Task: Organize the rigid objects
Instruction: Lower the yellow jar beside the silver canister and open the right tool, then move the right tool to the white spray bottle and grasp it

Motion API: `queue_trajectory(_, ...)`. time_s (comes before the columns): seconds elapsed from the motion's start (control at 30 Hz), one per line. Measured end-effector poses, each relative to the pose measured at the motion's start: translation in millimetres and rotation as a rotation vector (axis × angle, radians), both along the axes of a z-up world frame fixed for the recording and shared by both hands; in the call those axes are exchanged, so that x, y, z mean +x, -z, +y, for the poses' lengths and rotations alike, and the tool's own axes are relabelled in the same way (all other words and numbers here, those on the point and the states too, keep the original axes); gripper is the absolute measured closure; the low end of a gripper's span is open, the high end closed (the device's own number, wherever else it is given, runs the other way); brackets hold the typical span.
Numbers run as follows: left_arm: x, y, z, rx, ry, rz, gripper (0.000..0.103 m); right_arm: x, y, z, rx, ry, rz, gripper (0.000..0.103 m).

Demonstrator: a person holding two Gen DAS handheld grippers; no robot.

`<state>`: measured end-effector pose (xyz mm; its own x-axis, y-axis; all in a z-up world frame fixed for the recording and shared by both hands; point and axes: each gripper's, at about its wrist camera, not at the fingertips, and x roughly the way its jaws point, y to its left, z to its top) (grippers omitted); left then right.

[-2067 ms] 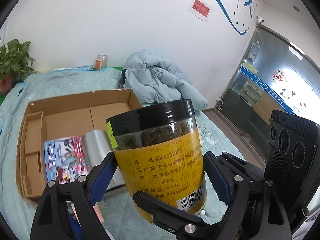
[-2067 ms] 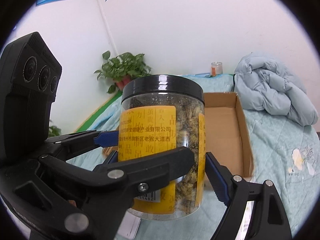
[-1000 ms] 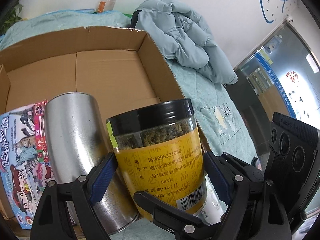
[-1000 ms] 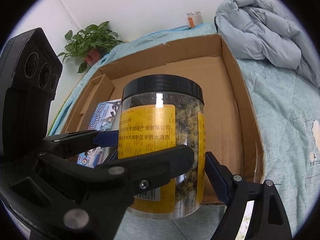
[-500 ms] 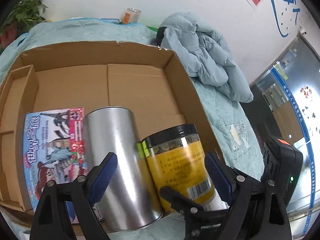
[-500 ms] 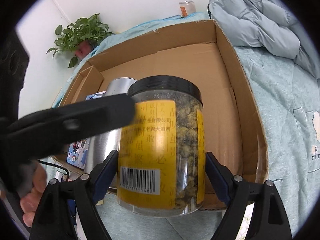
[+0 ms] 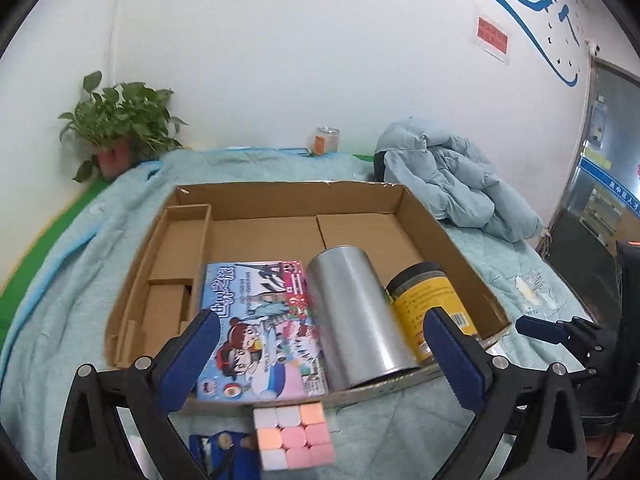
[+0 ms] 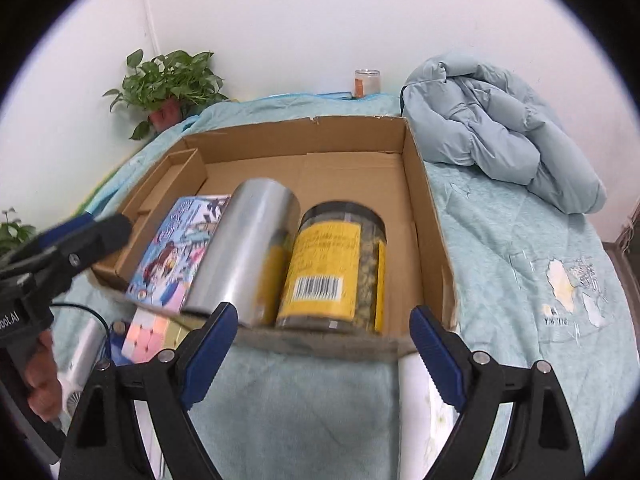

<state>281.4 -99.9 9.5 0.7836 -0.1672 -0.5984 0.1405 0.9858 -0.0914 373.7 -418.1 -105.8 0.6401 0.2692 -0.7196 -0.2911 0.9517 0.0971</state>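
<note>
Jar (image 8: 336, 268) upright in box (image 8: 424, 200)

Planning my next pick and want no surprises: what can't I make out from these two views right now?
- Left wrist: the dark blue item beside the cube is cut off by the left hand-held gripper and the frame edge.
- Right wrist: the white roll is hidden behind the right hand-held gripper.
- Both views: the jar base sits behind the box front wall.
</note>
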Motion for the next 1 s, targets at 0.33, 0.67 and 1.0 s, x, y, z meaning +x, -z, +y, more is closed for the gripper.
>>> queue_trajectory(0.33, -54.3, -2.2, 16.1, 0.043, -0.054, 0.013, 0.012, -39.4, -10.8, 7.7, -0.006, -0.005, -0.139, 0.013)
queue_trajectory(0.67, -80.9, 24.5, 23.2, 0.071, -0.068, 0.064, 0.001, -60.8, 4.7, -29.0, 0.067, 0.038, -0.100, 0.000)
queue_trajectory(1.0, -94.6, 38.4, 44.2, 0.096, -0.099, 0.122, 0.000, -35.7, 81.4, -115.1, 0.033, 0.164, 0.192, 0.017)
